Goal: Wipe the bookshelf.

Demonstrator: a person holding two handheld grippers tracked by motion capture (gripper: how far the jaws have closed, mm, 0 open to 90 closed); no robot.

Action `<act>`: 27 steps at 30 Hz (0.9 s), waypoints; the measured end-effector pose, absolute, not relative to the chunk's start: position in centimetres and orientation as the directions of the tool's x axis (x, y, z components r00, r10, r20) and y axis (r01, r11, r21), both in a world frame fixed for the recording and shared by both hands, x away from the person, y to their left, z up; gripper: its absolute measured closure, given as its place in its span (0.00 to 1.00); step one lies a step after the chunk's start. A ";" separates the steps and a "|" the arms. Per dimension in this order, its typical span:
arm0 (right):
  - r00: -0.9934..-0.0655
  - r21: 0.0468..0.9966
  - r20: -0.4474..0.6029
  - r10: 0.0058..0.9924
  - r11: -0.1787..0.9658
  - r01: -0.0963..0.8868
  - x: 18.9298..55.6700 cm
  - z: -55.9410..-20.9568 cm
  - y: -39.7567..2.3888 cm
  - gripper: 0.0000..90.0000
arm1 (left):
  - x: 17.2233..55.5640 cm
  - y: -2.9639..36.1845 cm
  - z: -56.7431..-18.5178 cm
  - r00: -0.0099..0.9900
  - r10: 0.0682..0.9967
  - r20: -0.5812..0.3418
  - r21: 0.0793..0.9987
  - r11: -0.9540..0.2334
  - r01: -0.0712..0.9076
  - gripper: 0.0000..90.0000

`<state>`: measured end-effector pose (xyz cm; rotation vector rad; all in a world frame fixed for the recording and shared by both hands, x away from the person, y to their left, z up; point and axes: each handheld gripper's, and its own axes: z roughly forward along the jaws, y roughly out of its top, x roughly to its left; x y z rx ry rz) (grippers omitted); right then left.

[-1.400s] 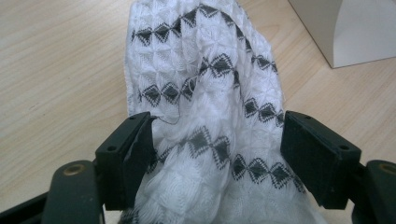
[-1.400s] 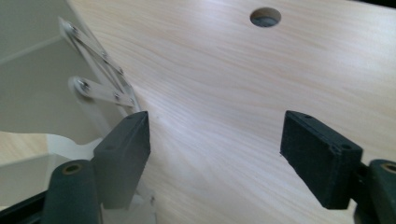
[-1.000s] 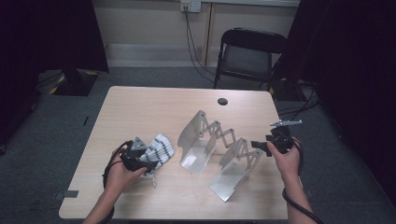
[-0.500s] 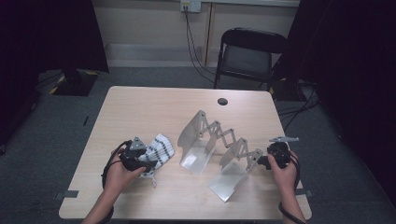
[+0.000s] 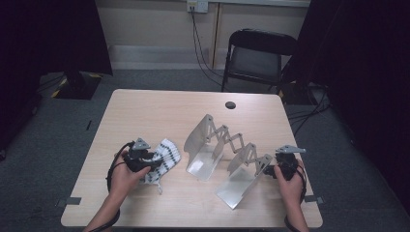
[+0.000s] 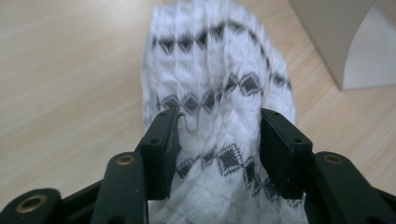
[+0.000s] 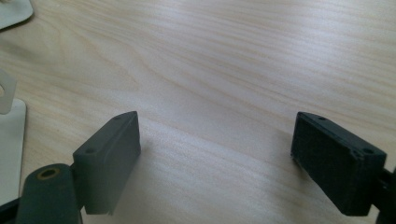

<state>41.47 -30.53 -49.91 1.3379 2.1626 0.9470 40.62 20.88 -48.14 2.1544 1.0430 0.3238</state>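
The left gripper (image 6: 217,140) has just been closing its jaws on the white knitted sock with black diamond bands (image 6: 219,93), which lies near the table's (image 5: 159,108) left front and now bunches between them. The right gripper (image 7: 212,154) has dropped lower, jaws wide apart over bare wood.

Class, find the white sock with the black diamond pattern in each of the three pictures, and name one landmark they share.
High view: the sock lies left of centre on the table, at the left gripper.
Left gripper view: the sock is at centre, between the jaws.
Right gripper view: not in it.
Shared landmark: the light wooden table.
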 end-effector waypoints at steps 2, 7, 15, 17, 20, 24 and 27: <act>-0.446 0.736 -0.003 0.895 0.304 0.605 41.5 -49.9 -30.5 0.17 | 40.5 20.8 -48.4 0.641 0.764 -0.073 0.696 -0.421 0.581 0.55; -0.447 0.737 -0.005 0.895 0.305 0.603 41.5 -49.9 -30.5 0.17 | 40.3 20.4 -48.5 0.639 0.765 -0.078 0.699 -0.415 0.583 0.72; -0.448 0.738 -0.007 0.894 0.307 0.601 41.5 -49.9 -30.5 0.17 | 41.3 16.5 -48.4 0.660 0.741 -0.122 0.702 -0.406 0.586 0.79; -0.449 0.737 -0.007 0.894 0.307 0.602 41.5 -49.9 -30.5 0.17 | 41.4 15.9 -48.5 0.665 0.733 -0.145 0.704 -0.396 0.590 0.70; -0.448 0.738 -0.005 0.894 0.306 0.602 41.5 -49.9 -30.5 0.17 | 41.5 15.1 -48.2 0.681 0.721 -0.127 0.705 -0.418 0.573 0.61; -0.448 0.737 -0.005 0.894 0.306 0.602 41.5 -49.9 -30.5 0.17 | 41.0 16.2 -46.9 0.667 0.737 -0.109 0.719 -0.405 0.565 0.55; -0.448 0.737 -0.005 0.894 0.306 0.602 41.5 -49.9 -30.5 0.17 | 40.9 16.9 -46.5 0.656 0.749 -0.092 0.725 -0.401 0.560 0.55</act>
